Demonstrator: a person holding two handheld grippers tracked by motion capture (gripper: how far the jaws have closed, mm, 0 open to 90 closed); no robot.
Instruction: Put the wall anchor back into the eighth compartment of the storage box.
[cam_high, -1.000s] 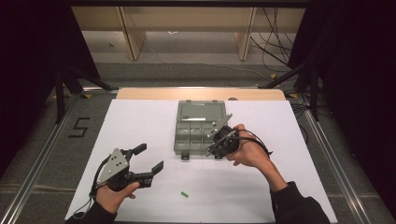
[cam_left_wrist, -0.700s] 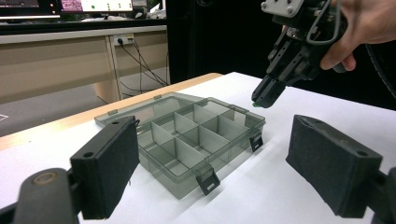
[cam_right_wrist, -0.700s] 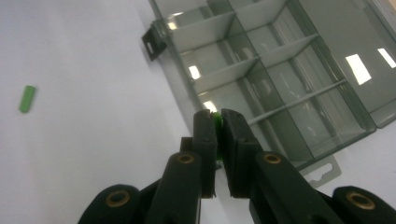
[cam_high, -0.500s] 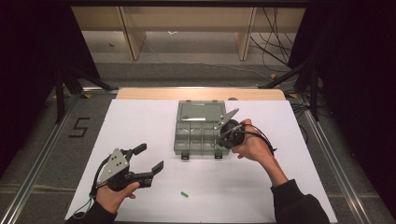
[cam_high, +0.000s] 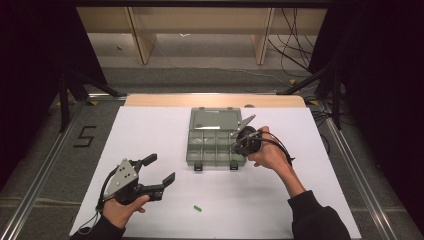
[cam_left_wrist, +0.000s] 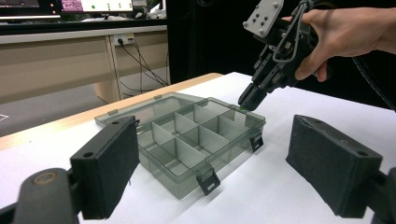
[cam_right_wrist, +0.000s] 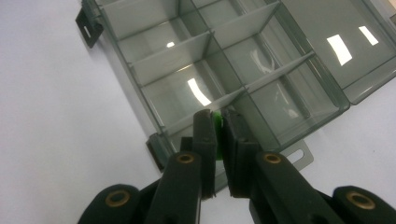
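A grey see-through compartment box (cam_high: 210, 150) lies open at the table's middle, its lid flat behind it. My right gripper (cam_high: 236, 148) hangs over the box's front right corner, shut on a small green piece (cam_right_wrist: 217, 122) above a compartment of the box (cam_right_wrist: 205, 60). From the left gripper view the right gripper (cam_left_wrist: 246, 103) points down at the box (cam_left_wrist: 187, 140), and the green piece (cam_left_wrist: 243, 109) peeks out at its tips. My left gripper (cam_high: 162, 167) rests open at the front left, empty, its jaws wide apart (cam_left_wrist: 215, 135).
Another small green piece (cam_high: 197, 208) lies on the white table sheet in front of the box. The box's two black latches (cam_high: 198, 167) stick out toward me. A wooden strip (cam_high: 215, 100) borders the table's far edge.
My right gripper has lifted and tilted a little at the box's right front corner, still shut on the green piece. The left gripper has stayed put.
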